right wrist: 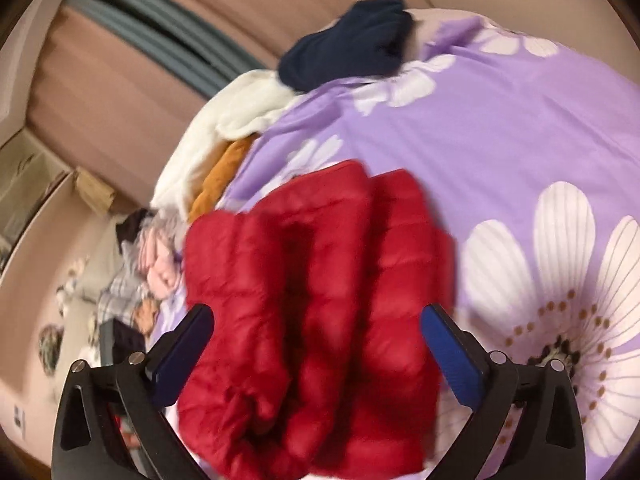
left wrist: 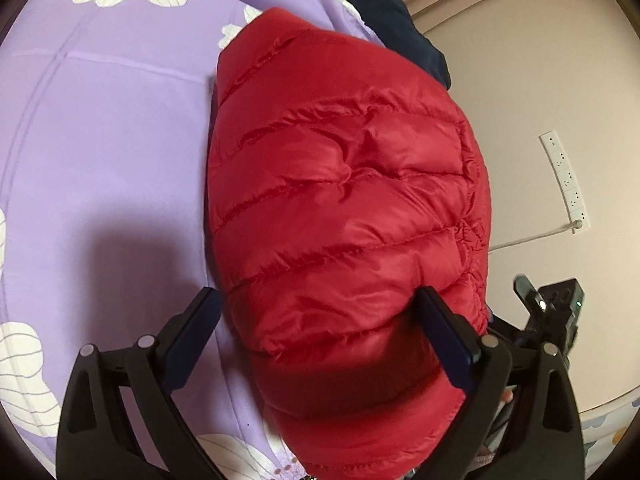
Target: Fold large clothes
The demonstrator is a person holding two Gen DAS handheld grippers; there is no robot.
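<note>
Red quilted puffer jacket (left wrist: 344,216), folded into a compact bundle, lies on the lilac flower-print bedsheet (left wrist: 112,152) right under both tongs. I judge the fold finished and just let go; next would be pressing it flat or moving on to another garment. Left gripper (left wrist: 320,320) is spread wide, straddling the bundle without pinching. Right gripper (right wrist: 316,332) likewise gapes, holding nothing. Farther off sits a dark navy garment (right wrist: 348,40).

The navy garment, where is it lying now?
The navy garment lies at the bed's far edge, beside the white clothes, beyond the red jacket.
</note>
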